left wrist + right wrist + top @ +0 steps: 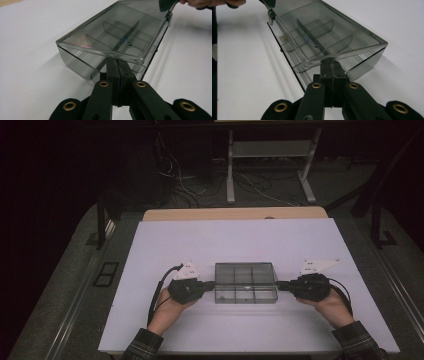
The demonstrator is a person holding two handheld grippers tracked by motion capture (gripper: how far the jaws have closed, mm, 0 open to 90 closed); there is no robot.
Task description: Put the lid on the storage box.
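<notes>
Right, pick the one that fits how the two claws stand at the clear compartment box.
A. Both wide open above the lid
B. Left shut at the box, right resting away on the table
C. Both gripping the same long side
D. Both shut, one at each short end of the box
D: the left claw and right claw meet opposite ends of the smoky clear compartment box, and each gripper view shows its jaws pressed together under the lid edge.

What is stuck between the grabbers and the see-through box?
Nothing visible. The left gripper and right gripper sit shut, each at one end of the clear box, tips under its raised lid.
</notes>
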